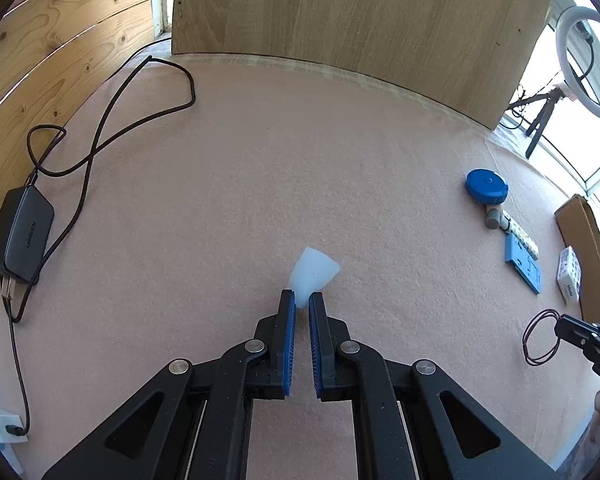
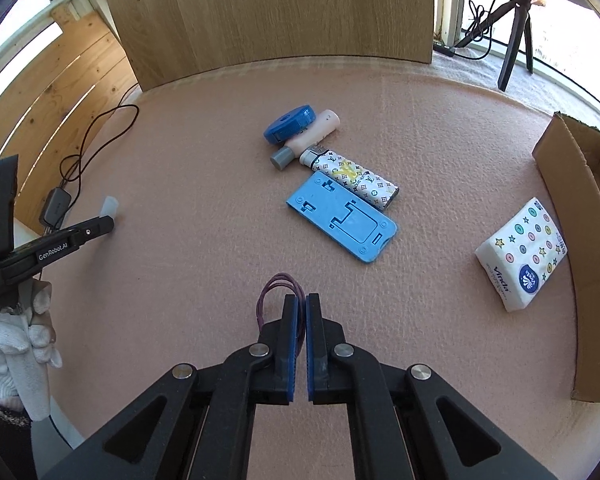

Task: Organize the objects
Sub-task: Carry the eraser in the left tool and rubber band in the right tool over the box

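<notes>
Through the left wrist camera I see my left gripper (image 1: 302,303) clamped on the narrow end of a small translucent white cap (image 1: 313,274), which lies on the pink worktop (image 1: 260,168) just ahead of the blue pads. Far left sit a black charger (image 1: 20,236) and its looping cable (image 1: 112,120). Over on the right, a blue round case (image 1: 486,186), a grey-capped tube (image 1: 494,218) and a flat blue holder (image 1: 523,264) lie in a loose row, with a tissue pack (image 1: 569,276) beside a cardboard box (image 1: 588,248). The right gripper (image 1: 560,326) enters at the right edge, holding a loop of purple wire (image 1: 540,336). Through the right wrist camera, my right gripper (image 2: 300,304) is closed on that purple wire (image 2: 274,286) (the loop bulges out to the left of the pads). Farther off, the round case (image 2: 289,124), tube (image 2: 308,140), a patterned lighter (image 2: 356,180) and the blue holder (image 2: 342,218) cluster together, touching. The tissue pack (image 2: 522,254) lies right, near the box (image 2: 580,216). My left gripper (image 2: 110,220) shows at left, on the cap (image 2: 110,205).
</notes>
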The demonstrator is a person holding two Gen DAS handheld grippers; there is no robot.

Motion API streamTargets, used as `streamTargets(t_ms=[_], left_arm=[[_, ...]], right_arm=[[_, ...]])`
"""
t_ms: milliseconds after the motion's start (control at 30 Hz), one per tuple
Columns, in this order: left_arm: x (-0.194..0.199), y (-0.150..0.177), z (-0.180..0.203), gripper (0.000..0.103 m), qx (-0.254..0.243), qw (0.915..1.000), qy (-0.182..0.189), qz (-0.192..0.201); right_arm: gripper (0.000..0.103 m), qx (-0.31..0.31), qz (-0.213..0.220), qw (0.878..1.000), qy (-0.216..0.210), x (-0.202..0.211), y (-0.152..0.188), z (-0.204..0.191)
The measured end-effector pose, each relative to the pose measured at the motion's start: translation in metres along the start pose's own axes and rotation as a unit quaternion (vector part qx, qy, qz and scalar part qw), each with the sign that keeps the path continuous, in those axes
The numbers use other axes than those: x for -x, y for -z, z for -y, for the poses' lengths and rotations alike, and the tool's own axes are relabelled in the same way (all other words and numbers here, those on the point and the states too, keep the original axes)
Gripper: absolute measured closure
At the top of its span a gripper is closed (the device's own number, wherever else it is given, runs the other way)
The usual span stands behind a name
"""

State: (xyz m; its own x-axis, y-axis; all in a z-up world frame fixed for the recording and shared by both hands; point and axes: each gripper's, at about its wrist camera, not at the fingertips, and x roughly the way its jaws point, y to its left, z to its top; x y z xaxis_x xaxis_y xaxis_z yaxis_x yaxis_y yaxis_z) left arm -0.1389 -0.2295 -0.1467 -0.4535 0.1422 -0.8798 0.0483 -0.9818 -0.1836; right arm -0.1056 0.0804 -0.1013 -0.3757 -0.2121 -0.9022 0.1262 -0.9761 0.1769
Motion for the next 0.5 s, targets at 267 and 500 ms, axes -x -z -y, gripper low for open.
streamTargets(t_ms=[267, 500], left_arm=[[0.022, 0.015, 0.058, 0.096, -0.021, 0.9993, 0.028, 0.010], [0.035, 0.009, 0.142, 0.096, -0.058, 0.9962, 0.061, 0.024]], right_arm=[[0.100, -0.014, 0.037, 0.999, -0.016, 0.046, 0.005, 0.031], [0.100, -0.031, 0.079, 0.996, -0.005, 0.095, 0.007, 0.077]])
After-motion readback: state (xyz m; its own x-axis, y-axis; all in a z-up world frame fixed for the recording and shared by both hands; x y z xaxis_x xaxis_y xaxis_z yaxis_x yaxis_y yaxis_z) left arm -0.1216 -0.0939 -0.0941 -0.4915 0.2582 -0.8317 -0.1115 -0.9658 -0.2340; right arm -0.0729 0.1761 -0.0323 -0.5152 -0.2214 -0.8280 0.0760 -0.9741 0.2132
